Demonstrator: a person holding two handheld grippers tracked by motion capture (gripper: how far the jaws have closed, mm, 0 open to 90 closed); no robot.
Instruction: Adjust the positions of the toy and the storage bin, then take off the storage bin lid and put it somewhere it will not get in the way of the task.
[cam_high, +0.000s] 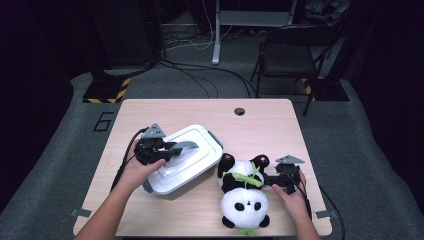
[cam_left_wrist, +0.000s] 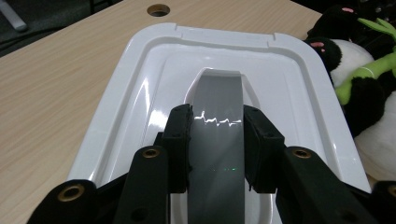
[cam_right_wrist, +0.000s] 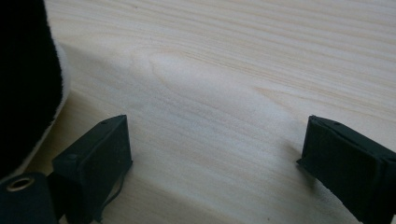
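Table (cam_high: 200, 112) – light wood, grey carpet | left gripper (cam_left_wrist: 217, 140) clamps box handle (cam_left_wrist: 218, 100) | right gripper (cam_right_wrist: 212, 163) wide, empty

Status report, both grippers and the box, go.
Left gripper clamped on the grey handle of the white box lid. Right gripper open over bare table, beside the panda. Nothing blocking the lid.

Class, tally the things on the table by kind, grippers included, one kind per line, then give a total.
White lidded box: 1
Plush panda: 1
Handheld grippers: 2, the left gripper and the right gripper
Total: 4
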